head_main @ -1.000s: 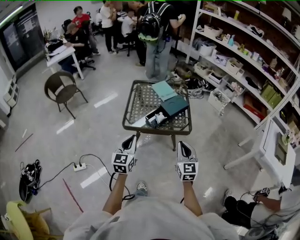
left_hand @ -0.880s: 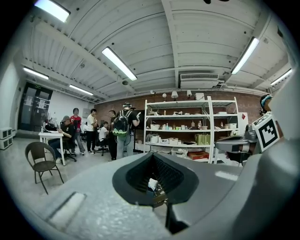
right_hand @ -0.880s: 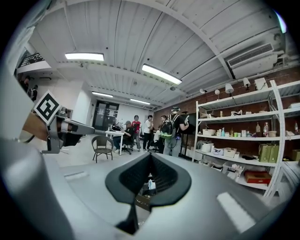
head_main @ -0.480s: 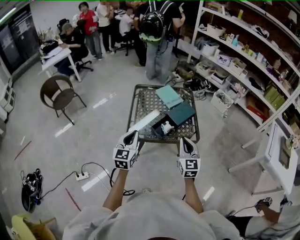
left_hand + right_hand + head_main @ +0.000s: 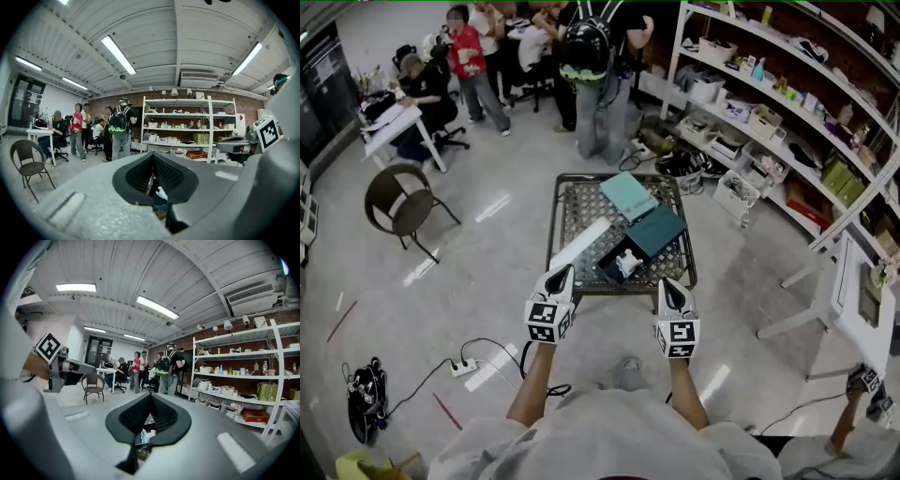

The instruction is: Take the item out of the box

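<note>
An open dark box (image 5: 617,263) lies on the metal mesh table (image 5: 572,202), with a white item (image 5: 626,262) inside it. Its dark teal lid (image 5: 657,231) lies just behind it. My left gripper (image 5: 560,277) hovers at the table's near edge, left of the box, with jaws shut and empty. The right gripper (image 5: 668,289) hangs at the near right corner, also shut on nothing. Through the notch of the left gripper (image 5: 153,157) the white item (image 5: 161,192) shows below. Past the right gripper (image 5: 150,397) I glimpse the same item (image 5: 145,435).
A pale teal box (image 5: 628,195) and a long white strip (image 5: 578,244) also lie on the table. A wicker chair (image 5: 394,202) stands left, a power strip (image 5: 464,367) with cable on the floor. Shelves (image 5: 787,112) line the right; people (image 5: 591,75) stand beyond the table.
The view has moved toward the table. Both grippers now reach its near edge instead of hanging short of it. Their jaws stay shut.
</note>
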Motion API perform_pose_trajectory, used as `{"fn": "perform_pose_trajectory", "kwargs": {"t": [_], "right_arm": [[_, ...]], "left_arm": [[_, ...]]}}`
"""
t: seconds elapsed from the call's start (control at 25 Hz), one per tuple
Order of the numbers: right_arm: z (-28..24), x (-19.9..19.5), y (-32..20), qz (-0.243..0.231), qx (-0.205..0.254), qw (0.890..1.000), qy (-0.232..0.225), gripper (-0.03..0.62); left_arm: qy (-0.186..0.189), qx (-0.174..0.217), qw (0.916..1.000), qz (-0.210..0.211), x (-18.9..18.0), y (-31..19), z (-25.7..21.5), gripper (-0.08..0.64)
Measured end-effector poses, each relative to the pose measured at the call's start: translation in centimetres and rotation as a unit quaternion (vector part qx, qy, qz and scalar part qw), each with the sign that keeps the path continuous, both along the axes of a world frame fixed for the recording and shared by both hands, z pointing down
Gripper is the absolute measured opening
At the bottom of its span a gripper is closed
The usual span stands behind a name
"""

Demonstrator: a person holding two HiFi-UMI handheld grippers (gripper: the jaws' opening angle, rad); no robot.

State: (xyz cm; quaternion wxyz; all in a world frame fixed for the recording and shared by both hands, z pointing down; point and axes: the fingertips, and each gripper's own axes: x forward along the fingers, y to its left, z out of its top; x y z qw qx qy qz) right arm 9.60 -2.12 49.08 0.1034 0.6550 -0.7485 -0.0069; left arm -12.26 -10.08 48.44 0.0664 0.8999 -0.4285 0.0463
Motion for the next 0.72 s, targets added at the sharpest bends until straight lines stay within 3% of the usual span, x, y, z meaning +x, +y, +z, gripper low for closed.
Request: {"fn": "perform_pose_trajectory", "kwargs": {"t": [0.72], "right_arm": [[0.7, 6.4, -14.9, -0.056, -0.008, 0.998, -0.020, 0.000]], "left_arm": [[-0.013, -0.014, 0.9984, -0.053, 6.2, -11.9, 0.6, 0.005]]}}
